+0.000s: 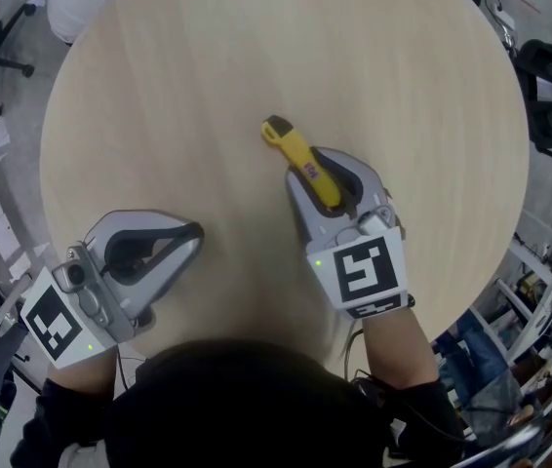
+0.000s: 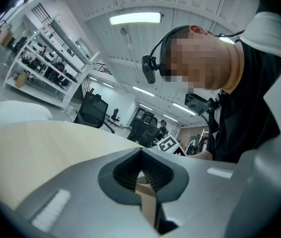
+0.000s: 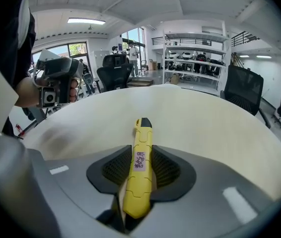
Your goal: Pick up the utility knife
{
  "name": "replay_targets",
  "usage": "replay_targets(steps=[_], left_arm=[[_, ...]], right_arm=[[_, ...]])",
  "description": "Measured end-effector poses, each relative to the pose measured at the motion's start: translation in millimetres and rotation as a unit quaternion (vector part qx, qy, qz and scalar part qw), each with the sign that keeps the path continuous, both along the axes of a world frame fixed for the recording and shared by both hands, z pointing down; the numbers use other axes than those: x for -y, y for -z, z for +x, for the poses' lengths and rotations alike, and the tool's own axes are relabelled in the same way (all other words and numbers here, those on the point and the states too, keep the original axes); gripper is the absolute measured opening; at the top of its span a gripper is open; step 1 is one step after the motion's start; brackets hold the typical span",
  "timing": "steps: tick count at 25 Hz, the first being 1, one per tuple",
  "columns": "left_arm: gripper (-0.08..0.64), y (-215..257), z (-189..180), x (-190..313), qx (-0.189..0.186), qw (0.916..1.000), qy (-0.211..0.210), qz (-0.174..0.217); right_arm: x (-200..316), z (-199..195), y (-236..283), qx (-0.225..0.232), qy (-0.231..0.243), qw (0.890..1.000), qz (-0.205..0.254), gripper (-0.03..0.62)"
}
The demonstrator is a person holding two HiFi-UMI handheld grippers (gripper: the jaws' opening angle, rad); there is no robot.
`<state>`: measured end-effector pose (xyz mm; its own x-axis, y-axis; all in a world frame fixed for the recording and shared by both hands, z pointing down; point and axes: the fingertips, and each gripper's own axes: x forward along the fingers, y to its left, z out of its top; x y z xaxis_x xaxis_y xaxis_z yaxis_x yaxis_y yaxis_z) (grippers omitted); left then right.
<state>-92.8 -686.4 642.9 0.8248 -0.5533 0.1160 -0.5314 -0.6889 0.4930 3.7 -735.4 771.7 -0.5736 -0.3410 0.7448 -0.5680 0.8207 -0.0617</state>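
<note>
While right claw (image 3: 140,175) clamps utility knife (image 3: 141,150) | left claw (image 2: 141,166) closed

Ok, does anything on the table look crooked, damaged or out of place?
Nothing stands out. The yellow utility knife sits intact, lengthwise between the right tool's pads, its tip sticking out ahead over the round table.

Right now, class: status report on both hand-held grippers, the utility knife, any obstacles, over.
Left hand-held gripper shut, empty. Right hand-held gripper shut on utility knife. Nothing else on table.
</note>
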Motion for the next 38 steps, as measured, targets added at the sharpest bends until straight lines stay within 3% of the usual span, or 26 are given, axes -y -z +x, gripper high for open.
replay_targets(steps=[12, 27, 38], left_arm=[[-0.006, 9.4, -2.0, -0.5, -0.004, 0.9999, 0.007, 0.007], [-0.006, 125.3, -9.5, -36.8, 0.004, 0.9961, 0.01, 0.088], [-0.006, 217.1, -19.0, -81.7, 0.014, 0.9895, 0.013, 0.143]], right_arm=[[10.1, 19.1, 24.4, 0.03, -0.032, 0.999, 0.001, 0.138], [-16.3, 51.7, 146.5, 0.037, -0.079, 0.995, 0.055, 0.138], [-58.1, 78.3, 265.1, 0.045, -0.12, 0.983, 0.13, 0.138]])
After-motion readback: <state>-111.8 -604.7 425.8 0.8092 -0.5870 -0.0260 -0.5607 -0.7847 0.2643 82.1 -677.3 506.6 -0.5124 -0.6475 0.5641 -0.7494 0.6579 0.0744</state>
